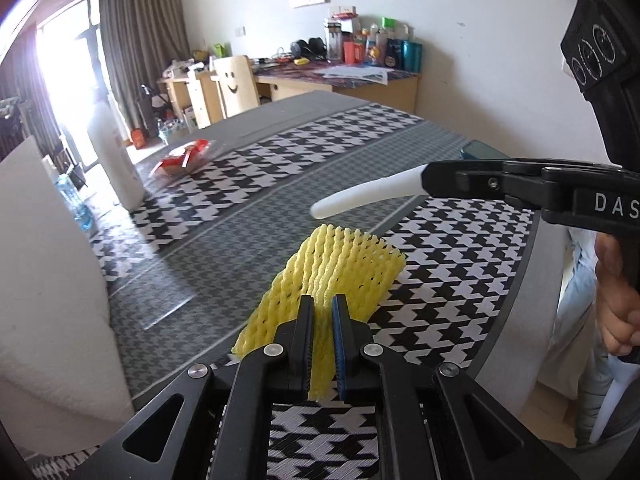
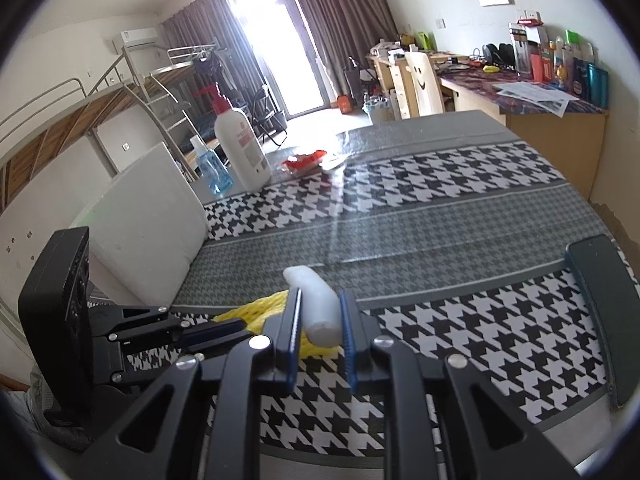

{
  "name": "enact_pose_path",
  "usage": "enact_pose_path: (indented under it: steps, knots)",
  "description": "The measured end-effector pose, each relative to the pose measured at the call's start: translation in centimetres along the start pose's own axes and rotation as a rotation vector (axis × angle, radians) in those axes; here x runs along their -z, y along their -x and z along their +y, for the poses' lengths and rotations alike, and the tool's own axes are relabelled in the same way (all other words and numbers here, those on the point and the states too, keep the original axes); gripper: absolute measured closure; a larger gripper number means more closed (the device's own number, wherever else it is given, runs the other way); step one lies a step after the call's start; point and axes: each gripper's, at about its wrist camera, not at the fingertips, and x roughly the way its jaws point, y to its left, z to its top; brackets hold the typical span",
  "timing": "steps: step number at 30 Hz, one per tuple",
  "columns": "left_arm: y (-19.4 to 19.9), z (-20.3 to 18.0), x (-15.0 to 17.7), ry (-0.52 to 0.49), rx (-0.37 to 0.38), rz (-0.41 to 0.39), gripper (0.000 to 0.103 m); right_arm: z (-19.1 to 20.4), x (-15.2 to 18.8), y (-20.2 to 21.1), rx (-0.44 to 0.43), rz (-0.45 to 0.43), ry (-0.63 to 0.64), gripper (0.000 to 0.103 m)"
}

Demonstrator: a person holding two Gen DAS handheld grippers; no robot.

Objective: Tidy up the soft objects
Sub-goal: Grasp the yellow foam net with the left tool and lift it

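My left gripper [image 1: 322, 312] is shut on a yellow foam net sleeve [image 1: 340, 264] and holds it over the houndstooth tablecloth [image 1: 440, 300]. My right gripper [image 2: 320, 300] is shut on a white foam tube [image 2: 314, 300]. In the left wrist view the right gripper [image 1: 424, 176] comes in from the right, with the white tube [image 1: 368, 196] sticking out just above the net's far end. In the right wrist view the left gripper [image 2: 240, 326] lies at the lower left with the yellow net [image 2: 264, 308] under the tube.
A white foam block [image 2: 148, 216] stands at the table's left edge. A white pump bottle [image 2: 240, 144], a blue bottle [image 2: 210, 168] and a red packet [image 2: 304, 162] sit at the far left. A dark phone [image 2: 604, 300] lies at the right edge. A cluttered desk [image 2: 540, 96] stands behind.
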Motion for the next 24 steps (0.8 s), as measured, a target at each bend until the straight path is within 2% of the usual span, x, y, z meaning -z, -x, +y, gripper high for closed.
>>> enact_pose_path:
  steps: [14,24]
  knots:
    - [2.8,2.5,0.7,0.058,-0.059,-0.058,0.093,1.1,-0.6,0.1,0.020,-0.024,0.004,0.081]
    - [4.6,3.8,0.8,0.092,-0.071,-0.094,0.093,2.5,-0.6,-0.1,0.047,-0.029,0.018,0.081]
